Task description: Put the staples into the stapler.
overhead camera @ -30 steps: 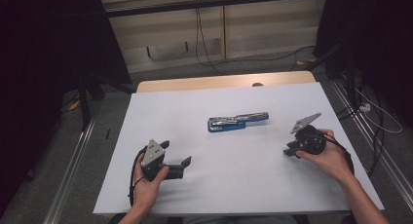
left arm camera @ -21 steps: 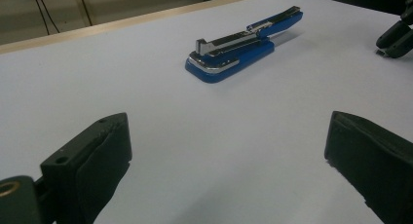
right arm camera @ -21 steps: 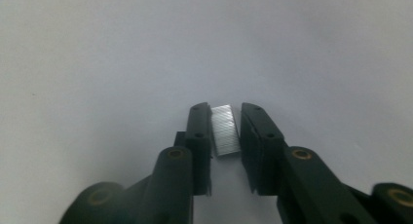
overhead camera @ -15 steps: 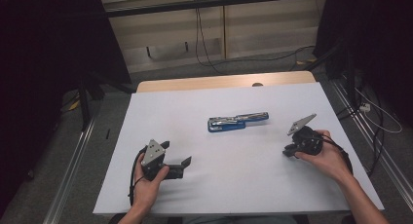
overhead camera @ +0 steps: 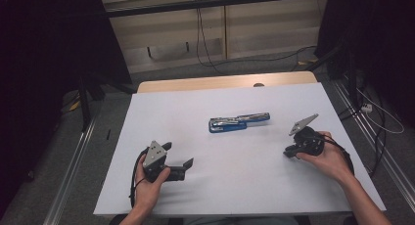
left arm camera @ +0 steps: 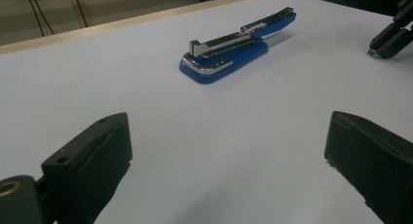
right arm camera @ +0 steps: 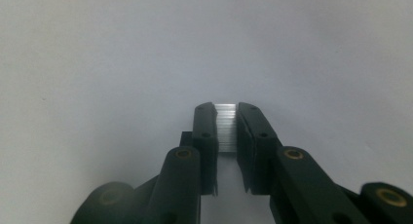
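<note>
High view, stapler: the blue stapler [overhead camera: 239,122] lies opened out flat near the middle of the white bench [overhead camera: 235,186], its long axis running left to right, well apart from both tools.
High view, left tool: the left tool [overhead camera: 177,162] rests on the bench at the near left in the person's left hand [overhead camera: 149,183], jaws spread and pointing right, nothing between them.
High view, right tool: the right tool [overhead camera: 288,152] sits at the near right in the right hand [overhead camera: 333,159], tip down on the bench, to the right of the stapler; what it grips is too small to tell here.
Left gripper view, left tool: the two black jaws stand wide apart at the bottom corners, bare bench between them.
Left gripper view, stapler: the stapler [left arm camera: 234,46] lies ahead, its metal arm folded back from the blue base; the right tool [left arm camera: 387,39] shows at the top right edge.
Right gripper view, right tool: the right tool [right arm camera: 226,126] has just been closing, and its pads now press on a silvery strip of staples [right arm camera: 225,125] held between them above the white bench.
</note>
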`<act>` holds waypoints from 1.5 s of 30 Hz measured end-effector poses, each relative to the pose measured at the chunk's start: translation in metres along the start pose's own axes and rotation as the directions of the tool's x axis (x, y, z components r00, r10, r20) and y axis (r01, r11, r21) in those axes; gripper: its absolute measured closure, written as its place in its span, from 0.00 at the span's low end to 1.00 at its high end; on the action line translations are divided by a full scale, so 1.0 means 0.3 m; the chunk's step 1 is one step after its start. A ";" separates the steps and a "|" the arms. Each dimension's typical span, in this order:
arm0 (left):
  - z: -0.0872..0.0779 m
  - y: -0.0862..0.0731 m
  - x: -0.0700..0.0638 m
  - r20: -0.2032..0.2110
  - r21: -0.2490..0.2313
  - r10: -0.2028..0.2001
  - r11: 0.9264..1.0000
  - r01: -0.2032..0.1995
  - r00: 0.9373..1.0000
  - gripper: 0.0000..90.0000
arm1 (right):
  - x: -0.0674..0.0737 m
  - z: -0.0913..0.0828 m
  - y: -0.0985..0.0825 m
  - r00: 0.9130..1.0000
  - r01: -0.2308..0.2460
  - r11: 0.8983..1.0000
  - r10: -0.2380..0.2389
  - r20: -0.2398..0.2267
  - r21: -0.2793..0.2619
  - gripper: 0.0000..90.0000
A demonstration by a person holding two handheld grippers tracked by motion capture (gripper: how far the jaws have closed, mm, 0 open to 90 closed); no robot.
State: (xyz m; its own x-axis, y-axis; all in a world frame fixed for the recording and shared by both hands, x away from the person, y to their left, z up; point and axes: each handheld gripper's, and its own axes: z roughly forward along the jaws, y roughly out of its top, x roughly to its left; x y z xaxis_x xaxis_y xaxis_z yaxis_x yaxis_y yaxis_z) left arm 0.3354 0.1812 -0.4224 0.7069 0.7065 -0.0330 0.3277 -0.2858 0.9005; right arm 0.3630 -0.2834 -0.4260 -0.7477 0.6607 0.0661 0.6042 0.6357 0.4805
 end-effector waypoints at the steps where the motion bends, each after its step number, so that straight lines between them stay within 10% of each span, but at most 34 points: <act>1: 0.000 0.000 0.000 0.000 0.001 -0.004 1.000 0.004 1.000 0.04 | 0.002 0.000 0.001 1.000 0.005 1.000 -0.005 0.005 -0.001 0.88; 36: -0.002 0.000 0.010 -0.016 -0.010 -0.006 1.000 0.006 1.000 0.04 | 0.005 -0.040 0.042 0.999 -0.043 0.975 0.047 0.016 -0.218 0.88; 45: -0.002 -0.002 0.008 -0.014 -0.008 -0.002 1.000 0.001 1.000 0.04 | 0.026 -0.023 0.103 1.000 -0.002 0.975 0.000 -0.010 -0.223 0.88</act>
State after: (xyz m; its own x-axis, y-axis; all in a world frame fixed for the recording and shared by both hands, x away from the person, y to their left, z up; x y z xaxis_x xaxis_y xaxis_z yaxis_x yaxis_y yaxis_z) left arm 0.3365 0.1834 -0.4226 0.6976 0.7159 -0.0283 0.3240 -0.2799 0.9037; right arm 0.3738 -0.2614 -0.4046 -0.7505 0.6567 0.0745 0.5292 0.5295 0.6630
